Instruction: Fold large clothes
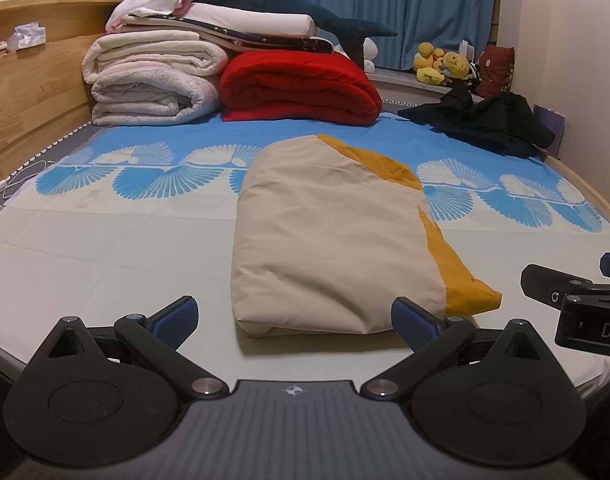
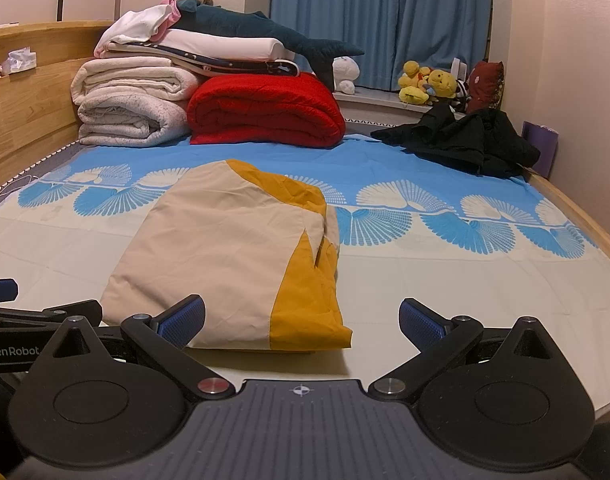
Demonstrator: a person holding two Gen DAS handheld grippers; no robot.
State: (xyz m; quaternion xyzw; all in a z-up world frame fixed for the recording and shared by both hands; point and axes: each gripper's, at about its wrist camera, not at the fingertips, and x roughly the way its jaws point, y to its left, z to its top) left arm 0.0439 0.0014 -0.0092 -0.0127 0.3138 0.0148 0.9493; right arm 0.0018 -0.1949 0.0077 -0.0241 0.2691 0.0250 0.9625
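Observation:
A beige and mustard garment [image 1: 333, 240] [image 2: 233, 260] lies folded into a compact rectangle on the bed sheet [image 1: 105, 248] [image 2: 445, 280]. My left gripper [image 1: 295, 322] hangs open just short of the garment's near edge, nothing between its blue pads. My right gripper [image 2: 303, 324] is open too, at the garment's near right corner, holding nothing. Part of the right gripper [image 1: 577, 292] shows at the left wrist view's right edge. The left gripper [image 2: 33, 312] shows at the right wrist view's left edge.
A crumpled black garment [image 1: 489, 124] [image 2: 465, 142] lies at the far right of the bed. Folded white and red blankets [image 1: 297, 88] [image 2: 265, 108] with a plush shark are stacked at the back. A wooden headboard [image 1: 29, 92] runs along the left. Plush toys [image 2: 429, 82] sit on the sill.

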